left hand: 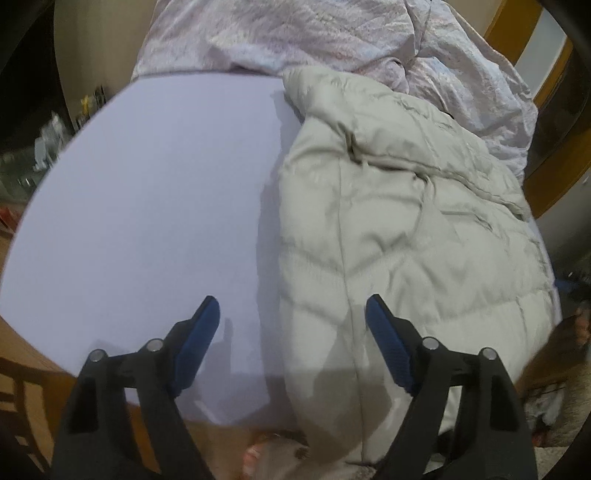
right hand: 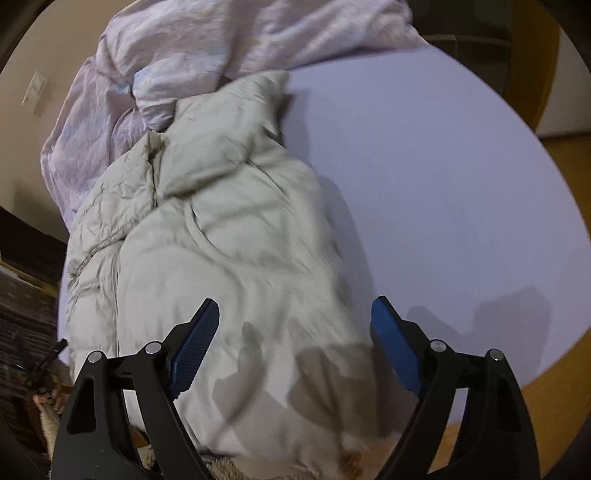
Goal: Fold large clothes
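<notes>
Left wrist view shows the left gripper [left hand: 291, 314] and right gripper [right hand: 295, 314] spread wide, empty, above the puffy jacket [left hand: 399, 236] on the white tabletop [left hand: 147, 203].

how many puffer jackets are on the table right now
1. The pale puffer jacket lies on the white table, beside the crumpled pinkish bedding. More could be hidden under that bedding.

both wrist views overhead, sharing jacket [left hand: 388, 229]
</notes>
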The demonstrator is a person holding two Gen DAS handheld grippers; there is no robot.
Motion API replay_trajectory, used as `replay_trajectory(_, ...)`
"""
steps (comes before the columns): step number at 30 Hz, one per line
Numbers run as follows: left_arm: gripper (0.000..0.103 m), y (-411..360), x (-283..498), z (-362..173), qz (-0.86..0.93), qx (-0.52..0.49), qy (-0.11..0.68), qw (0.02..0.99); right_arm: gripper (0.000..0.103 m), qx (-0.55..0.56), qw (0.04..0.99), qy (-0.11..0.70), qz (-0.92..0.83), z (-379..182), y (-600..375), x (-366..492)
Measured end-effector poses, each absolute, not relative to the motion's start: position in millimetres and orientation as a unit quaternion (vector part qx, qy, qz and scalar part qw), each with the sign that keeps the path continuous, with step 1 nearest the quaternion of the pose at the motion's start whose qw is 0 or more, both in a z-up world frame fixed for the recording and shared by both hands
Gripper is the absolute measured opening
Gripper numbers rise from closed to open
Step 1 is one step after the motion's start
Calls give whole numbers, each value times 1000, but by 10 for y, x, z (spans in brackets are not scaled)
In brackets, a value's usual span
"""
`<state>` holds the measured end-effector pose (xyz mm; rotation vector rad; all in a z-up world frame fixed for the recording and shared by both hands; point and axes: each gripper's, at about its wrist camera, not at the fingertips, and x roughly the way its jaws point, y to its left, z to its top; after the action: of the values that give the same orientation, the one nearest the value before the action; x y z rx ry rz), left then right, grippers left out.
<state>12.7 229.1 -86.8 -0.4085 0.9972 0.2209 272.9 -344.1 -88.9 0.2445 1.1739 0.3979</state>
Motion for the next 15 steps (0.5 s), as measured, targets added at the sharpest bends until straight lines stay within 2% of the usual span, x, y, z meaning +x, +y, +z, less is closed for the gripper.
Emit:
replay_trajectory(2, 77, 2290, 29, -933, 99, -214, 473, 849, 83, 125, 802, 553, 185, -993, -3551, 2637)
replay_trajectory(7, 63, 2251, -112, -1059, 73, -259, 472, 839, 67, 156, 775, 574, 212, -1225, -3646, 2531)
replay_trajectory(11, 57, 2175, -188, -1090, 57, -272, 468, 839, 59, 181, 760, 576, 242, -1308, -3668, 2454)
replay_trajectory(15, 57, 2074, -270, -1104, 46, -272, 464, 841, 56, 204, 751, 571, 261, -1342, -3721, 2366)
